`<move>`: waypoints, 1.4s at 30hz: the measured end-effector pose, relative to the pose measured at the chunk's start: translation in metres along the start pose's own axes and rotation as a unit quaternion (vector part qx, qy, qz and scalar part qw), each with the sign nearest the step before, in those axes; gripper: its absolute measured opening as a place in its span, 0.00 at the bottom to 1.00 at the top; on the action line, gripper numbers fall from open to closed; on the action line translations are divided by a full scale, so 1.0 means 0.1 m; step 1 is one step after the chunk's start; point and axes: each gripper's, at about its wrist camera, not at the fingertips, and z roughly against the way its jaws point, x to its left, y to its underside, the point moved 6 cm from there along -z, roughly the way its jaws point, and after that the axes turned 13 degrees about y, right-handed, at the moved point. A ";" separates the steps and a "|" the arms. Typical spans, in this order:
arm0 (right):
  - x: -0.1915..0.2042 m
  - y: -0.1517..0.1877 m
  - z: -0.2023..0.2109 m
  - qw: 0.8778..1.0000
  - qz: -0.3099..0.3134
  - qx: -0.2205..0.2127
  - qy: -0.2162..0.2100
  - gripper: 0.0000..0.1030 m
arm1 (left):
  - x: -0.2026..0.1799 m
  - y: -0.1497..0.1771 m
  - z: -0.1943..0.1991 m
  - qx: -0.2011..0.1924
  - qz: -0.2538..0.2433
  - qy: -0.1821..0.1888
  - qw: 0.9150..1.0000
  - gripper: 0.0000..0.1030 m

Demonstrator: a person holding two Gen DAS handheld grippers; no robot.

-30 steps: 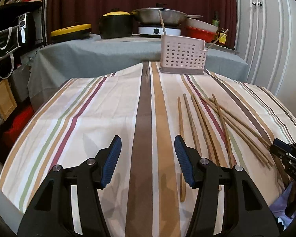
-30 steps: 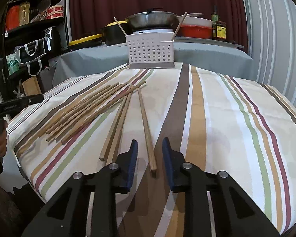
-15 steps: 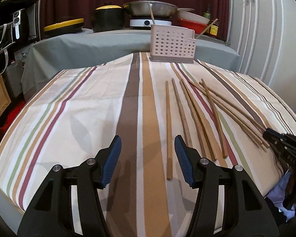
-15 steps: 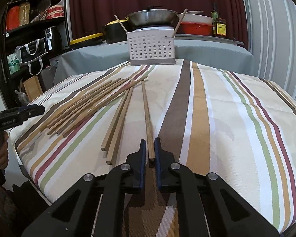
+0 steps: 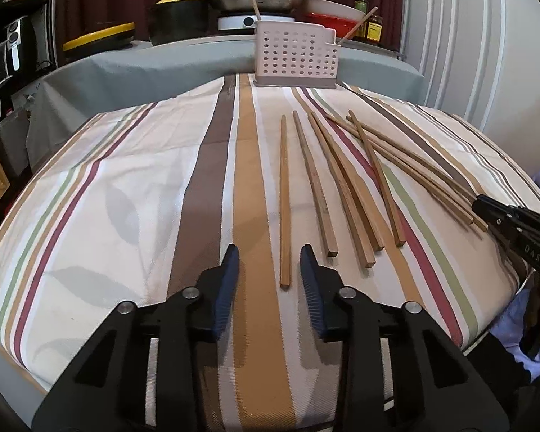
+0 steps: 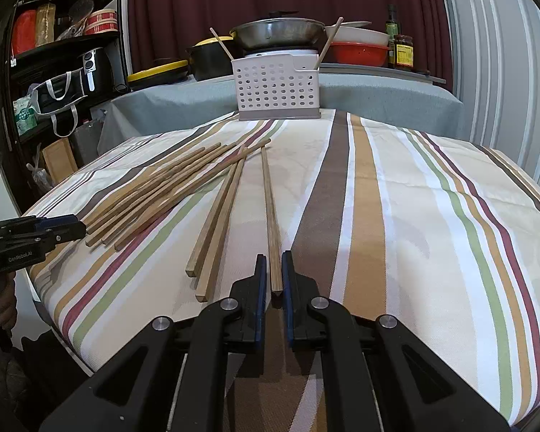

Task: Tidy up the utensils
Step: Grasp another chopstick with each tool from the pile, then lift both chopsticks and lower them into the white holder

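Two chopsticks only in the white perforated caddy [image 5: 295,61] so far, upper centre of the left wrist view, one leaning out at each end. Roughly ten more loose chopsticks [image 5: 342,187] flat on the striped tablecloth [image 5: 126,198], centre to right of that view, some fanned and crossing at the far ends. Reads as early in the job: most of the sorting left, by the look of it.

Left gripper [image 5: 270,273] at bottom centre, jaws well apart, holding nothing. Near end of the leftmost chopstick [image 5: 284,198] just ahead of the gap, between the blue pads [image 5: 226,280], not touched.

Right gripper [image 6: 273,277] at bottom centre of the right wrist view, jaws drawn in on the near end of a single chopstick [image 6: 271,216]. Looks clamped, though hard to tell if lifted off the cloth. A pair just left of it, a bundle further left toward mid-left.

Left to do: carry this one to the caddy at top centre, then repeat for the rest.
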 end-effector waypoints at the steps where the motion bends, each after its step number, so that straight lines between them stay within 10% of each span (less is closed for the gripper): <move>1: 0.00 0.00 0.00 1.000 0.000 0.000 0.000 0.08 | -0.01 0.00 0.00 0.000 -0.001 0.002 1.000 0.22; 6: 0.02 -0.01 0.02 1.000 -0.001 -0.003 -0.002 0.07 | -0.03 0.01 0.00 0.004 -0.004 0.009 1.000 0.06; 42: 0.15 -1.11 0.60 0.993 0.019 -0.119 0.018 0.06 | -0.07 -1.00 0.82 -0.118 -0.038 -0.012 0.992 0.06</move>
